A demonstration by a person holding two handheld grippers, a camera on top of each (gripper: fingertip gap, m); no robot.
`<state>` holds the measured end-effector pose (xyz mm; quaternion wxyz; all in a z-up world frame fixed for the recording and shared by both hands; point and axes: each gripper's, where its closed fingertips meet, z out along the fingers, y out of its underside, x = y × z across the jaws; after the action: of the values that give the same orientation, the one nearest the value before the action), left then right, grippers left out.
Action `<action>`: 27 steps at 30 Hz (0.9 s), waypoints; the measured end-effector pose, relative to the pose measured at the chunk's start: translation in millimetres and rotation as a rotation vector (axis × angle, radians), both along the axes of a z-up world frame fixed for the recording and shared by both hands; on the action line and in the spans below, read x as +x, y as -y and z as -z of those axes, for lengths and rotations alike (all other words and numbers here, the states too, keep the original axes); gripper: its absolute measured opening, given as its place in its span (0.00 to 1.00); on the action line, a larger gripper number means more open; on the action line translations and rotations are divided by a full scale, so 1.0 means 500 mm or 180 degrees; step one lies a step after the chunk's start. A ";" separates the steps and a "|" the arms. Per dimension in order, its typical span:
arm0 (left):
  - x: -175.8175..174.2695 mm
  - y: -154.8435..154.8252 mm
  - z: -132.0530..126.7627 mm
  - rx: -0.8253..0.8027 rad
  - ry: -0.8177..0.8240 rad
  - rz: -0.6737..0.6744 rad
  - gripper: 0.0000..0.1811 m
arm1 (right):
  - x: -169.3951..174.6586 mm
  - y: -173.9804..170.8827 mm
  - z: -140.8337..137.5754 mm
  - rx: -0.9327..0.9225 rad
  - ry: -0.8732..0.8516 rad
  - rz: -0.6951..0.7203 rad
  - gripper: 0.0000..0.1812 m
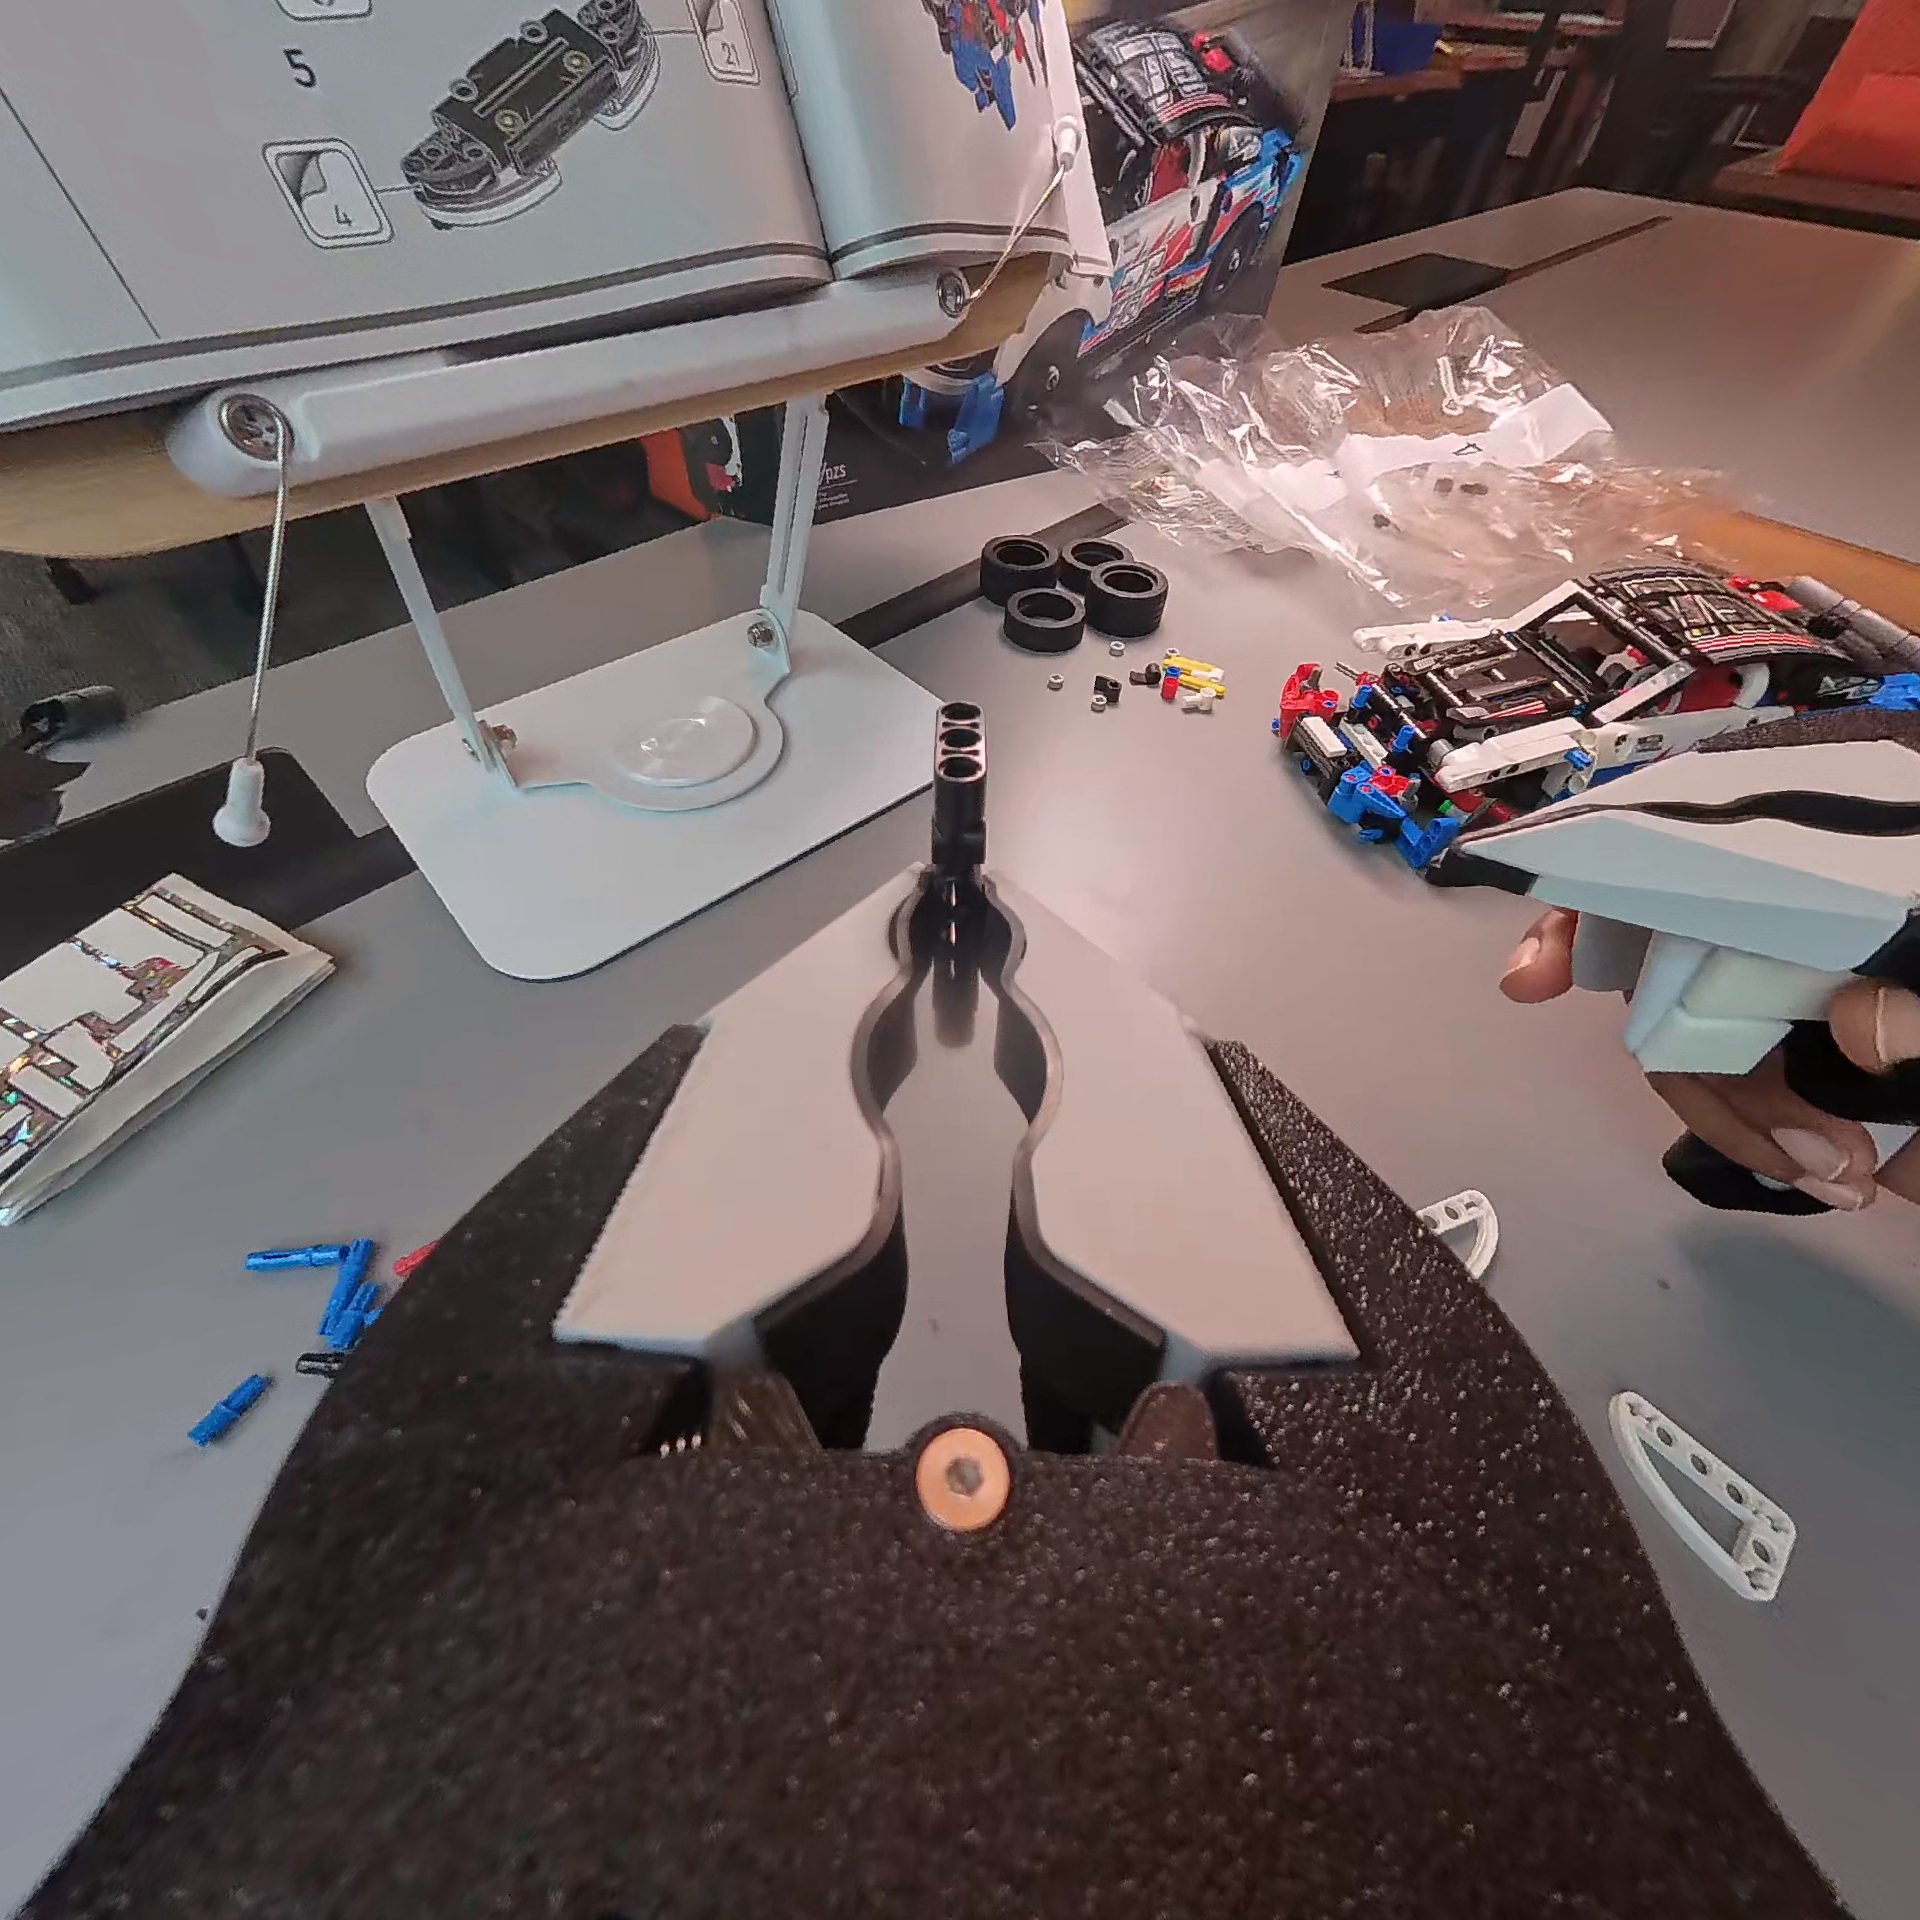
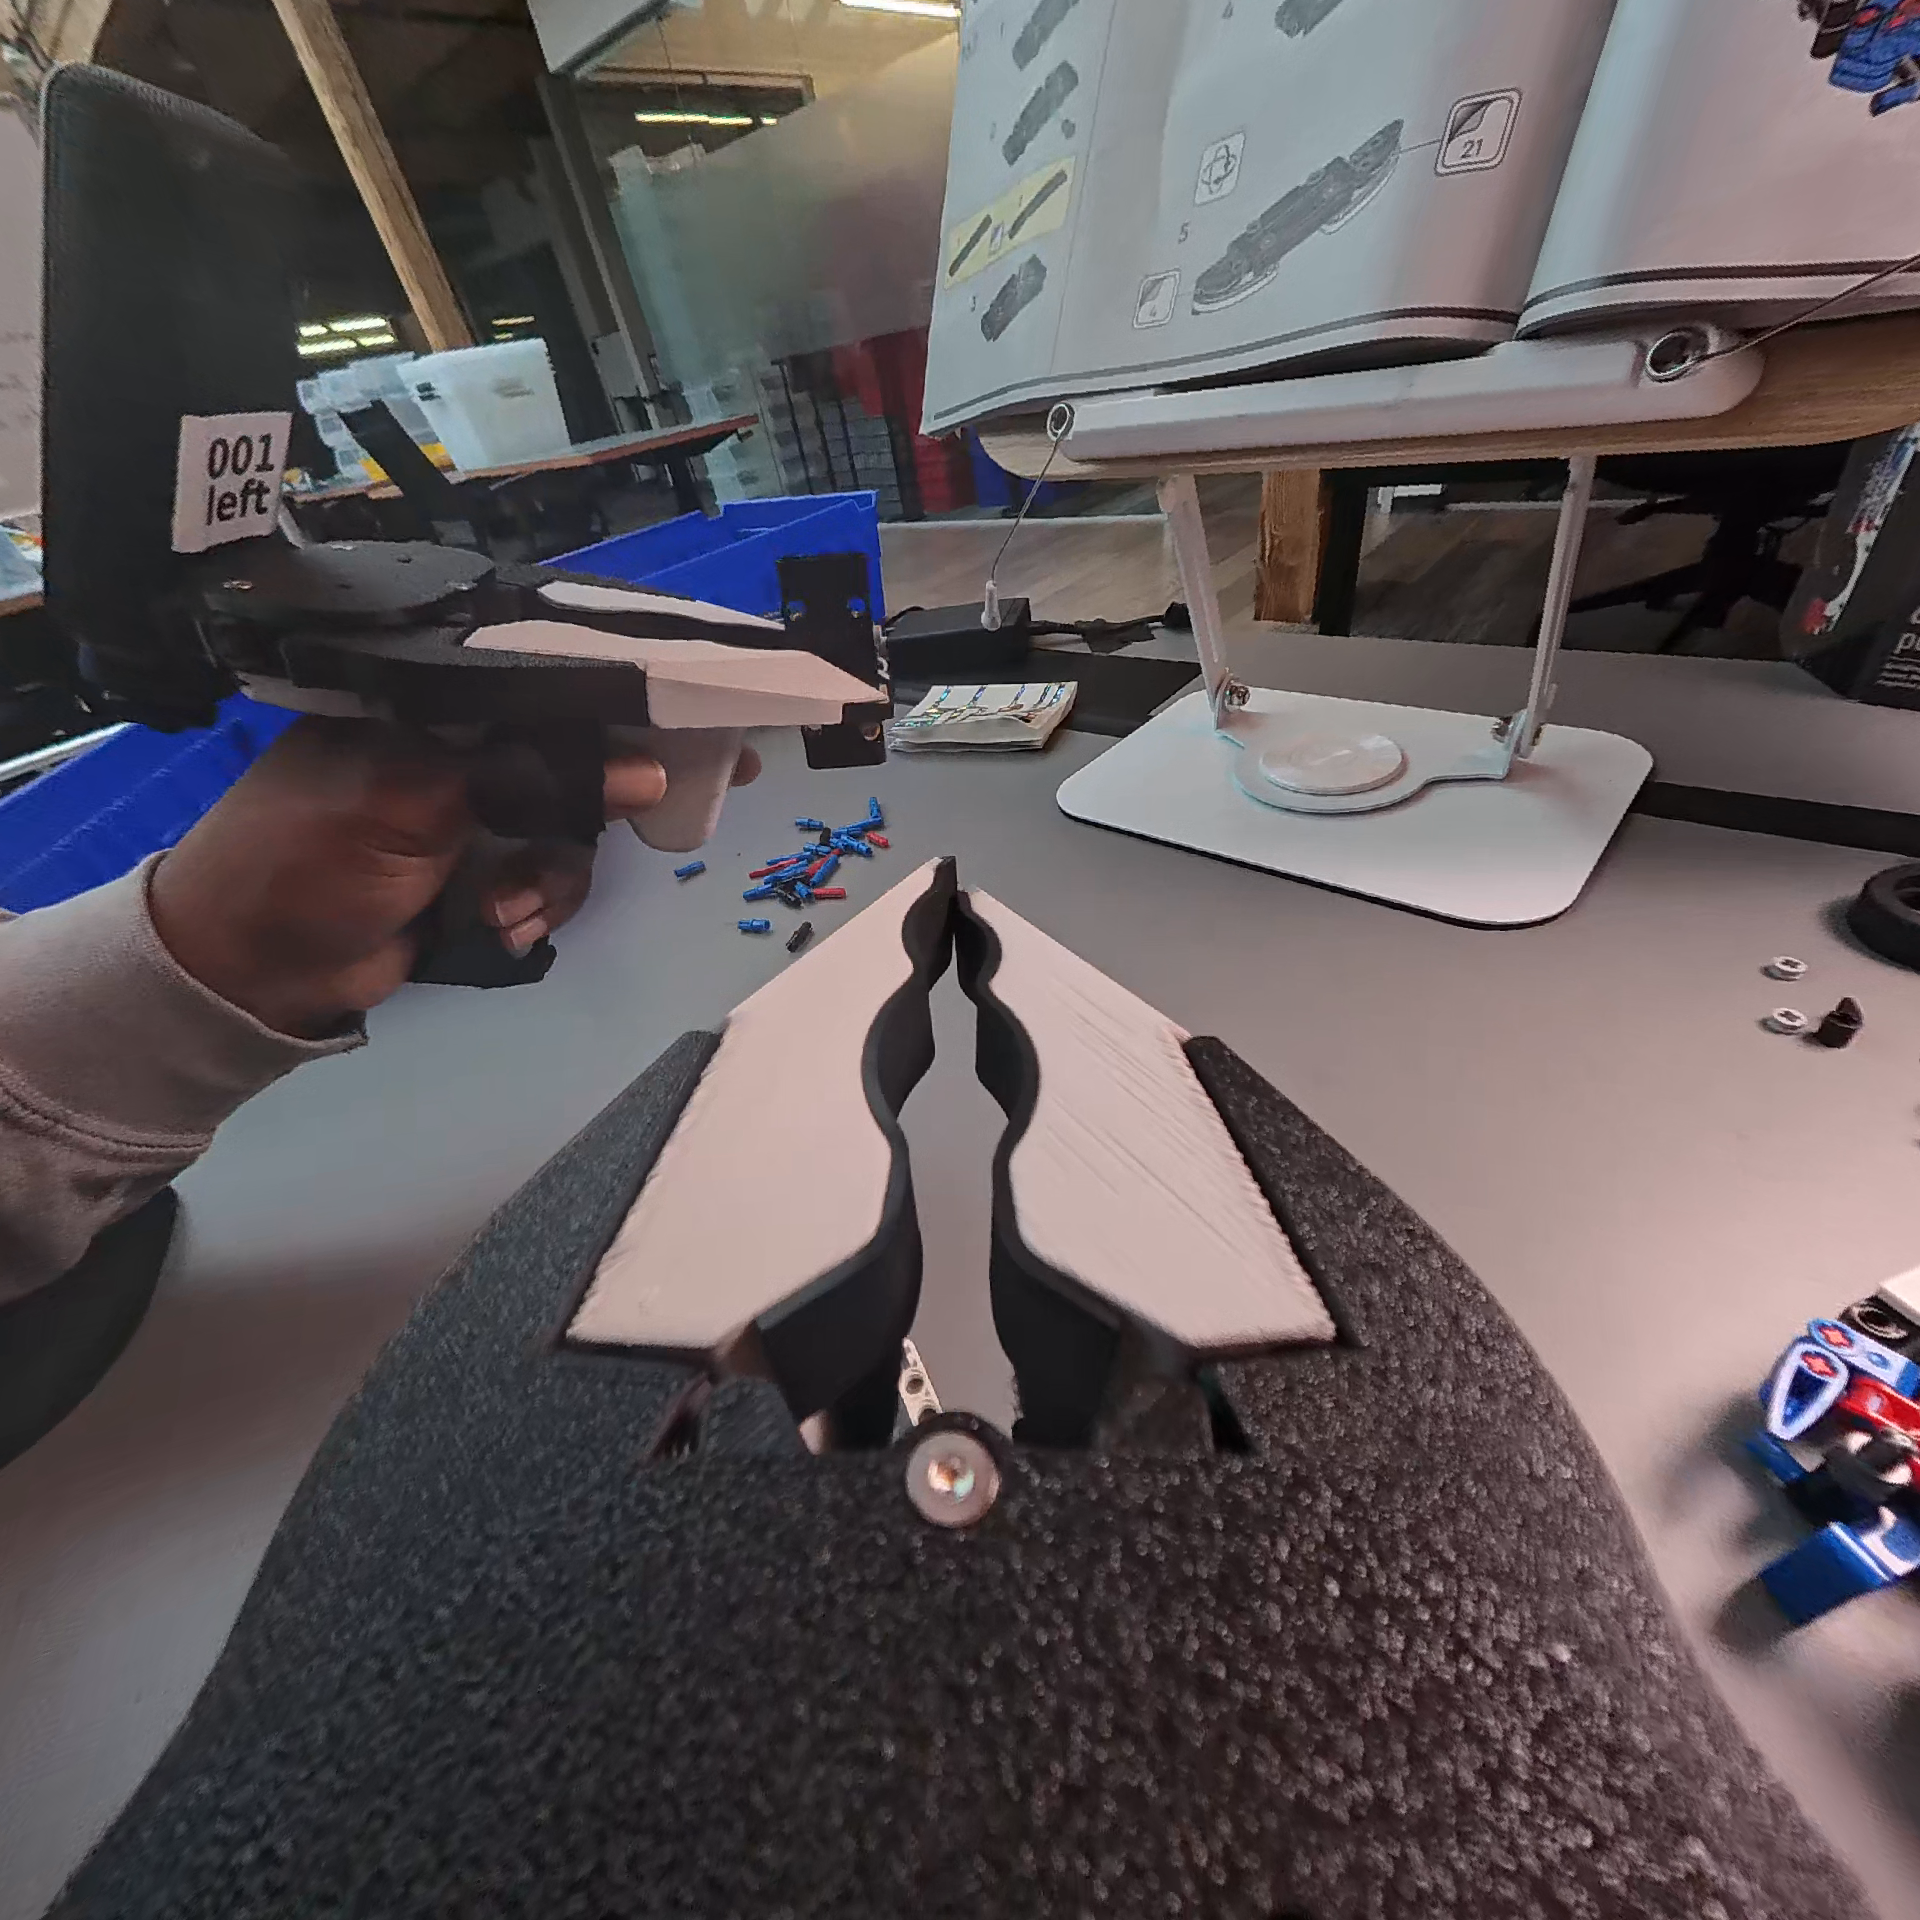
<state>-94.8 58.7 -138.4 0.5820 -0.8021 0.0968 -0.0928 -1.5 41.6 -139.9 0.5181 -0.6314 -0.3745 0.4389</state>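
Surface (image 1: 1195, 987) smooth matt grey. On it, book stand (image 1: 644, 831) of white painted metal; beside the stand, matt black rubber tyres (image 1: 1070, 592), crinkled glossy clear plastic bags (image 1: 1351, 457). Left gripper (image 1: 953, 883) body rough black, fingers (image 1: 790, 1122) smooth pale plastic.

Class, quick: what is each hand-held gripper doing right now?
Left hand-held gripper: closed on a small black plastic building piece with three holes.
Right hand-held gripper: closed, holding nothing.

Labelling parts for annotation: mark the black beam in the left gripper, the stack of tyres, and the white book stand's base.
black beam (image 1: 958, 774), left wrist view, its three-hole face.
tyres (image 1: 1075, 592), left wrist view, middle of the cluster.
book stand base (image 2: 1455, 831), right wrist view, bare plate.
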 end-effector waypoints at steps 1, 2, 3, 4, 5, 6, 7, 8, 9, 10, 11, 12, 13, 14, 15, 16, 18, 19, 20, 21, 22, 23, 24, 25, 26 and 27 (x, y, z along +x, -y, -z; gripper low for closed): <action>0.001 0.000 0.000 -0.0001 0.0005 0.0007 0.02 | 0.001 -0.002 -0.001 -0.0012 -0.0009 0.0006 0.00; 0.001 0.000 0.001 -0.0003 0.0008 0.0012 0.02 | 0.002 -0.003 -0.001 -0.0028 -0.0015 0.0008 0.00; 0.002 0.000 0.002 -0.0008 0.0013 0.0017 0.02 | 0.002 -0.004 -0.001 -0.0040 -0.0019 0.0004 0.00; 0.003 0.000 0.003 -0.0013 0.0019 0.0023 0.02 | 0.002 -0.004 0.001 -0.0045 -0.0015 0.0001 0.00; 0.004 -0.001 0.005 -0.0020 0.0019 0.0027 0.02 | 0.002 -0.004 0.001 -0.0046 -0.0013 0.0000 0.00; 0.004 -0.001 0.007 -0.0030 0.0017 0.0031 0.02 | 0.002 -0.004 0.002 -0.0048 -0.0007 -0.0004 0.00; 0.005 -0.002 0.009 -0.0037 0.0017 0.0036 0.02 | 0.002 -0.004 0.003 -0.0052 -0.0006 -0.0009 0.00; 0.006 -0.002 0.011 -0.0046 0.0021 0.0042 0.02 | 0.002 -0.004 0.002 -0.0059 -0.0010 -0.0011 0.00; 0.007 -0.002 0.013 -0.0056 0.0026 0.0052 0.02 | 0.002 -0.005 0.002 -0.0063 -0.0018 -0.0012 0.00; 0.009 -0.002 0.015 -0.0063 0.0037 0.0063 0.02 | 0.003 -0.006 0.000 -0.0068 -0.0028 -0.0018 0.00; 0.012 -0.001 0.016 -0.0072 0.0051 0.0085 0.02 | 0.003 -0.006 -0.001 -0.0081 -0.0045 -0.0035 0.00; 0.017 0.000 0.019 -0.0090 0.0069 0.0130 0.02 | 0.004 -0.006 -0.004 -0.0095 -0.0075 -0.0059 0.00; 0.024 0.002 0.023 -0.0117 0.0097 0.0191 0.02 | 0.005 -0.006 -0.006 -0.0112 -0.0093 -0.0083 0.00; 0.035 0.005 0.027 -0.0153 0.0147 0.0283 0.02 | 0.006 -0.006 -0.005 -0.0136 -0.0089 -0.0127 0.00; 0.047 0.009 0.030 -0.0172 0.0230 0.0390 0.02 | 0.006 -0.006 -0.002 -0.0172 -0.0079 -0.0165 0.00; 0.060 0.013 0.034 -0.0207 0.0351 0.0500 0.02 | 0.006 -0.007 0.002 -0.0197 -0.0067 -0.0185 0.00; 0.091 0.025 0.037 -0.0282 0.0714 0.0788 0.02 | 0.004 0.001 0.009 -0.0176 -0.0021 -0.0336 0.01; 0.102 0.030 0.035 -0.0285 0.0915 0.0889 0.02 | 0.003 0.005 0.011 -0.0144 0.0010 -0.0394 0.05; 0.111 0.035 0.035 -0.0304 0.1113 0.0975 0.02 | 0.002 0.010 0.012 -0.0095 0.0044 -0.0446 0.08; 0.119 0.039 0.032 -0.0318 0.1305 0.1055 0.03 | -0.001 0.017 0.014 -0.0034 0.0089 -0.0517 0.10; 0.125 0.043 0.028 -0.0302 0.1491 0.1123 0.03 | -0.003 0.026 0.016 0.0027 0.0133 -0.0583 0.11; 0.130 0.046 0.022 -0.0281 0.1671 0.1178 0.02 | -0.006 0.034 0.019 0.0089 0.0176 -0.0637 0.12; 0.134 0.049 0.016 -0.0270 0.1846 0.1224 0.02 | -0.009 0.041 0.022 0.0160 0.0230 -0.0669 0.13; 0.139 0.052 0.010 -0.0256 0.2021 0.1268 0.02 | -0.012 0.046 0.028 0.0235 0.0303 -0.0680 0.14; 0.144 0.055 0.004 -0.0236 0.2187 0.1319 0.02 | -0.016 0.051 0.033 0.0309 0.0374 -0.0683 0.17; 0.150 0.058 -0.001 -0.0222 0.2331 0.1366 0.02 | -0.020 0.056 0.037 0.0372 0.0424 -0.0679 0.19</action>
<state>-19.8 29.7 -137.7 0.5179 -0.6971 0.0452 -0.4937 -11.5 13.8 -158.2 0.4784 -0.5845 -0.4980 0.4260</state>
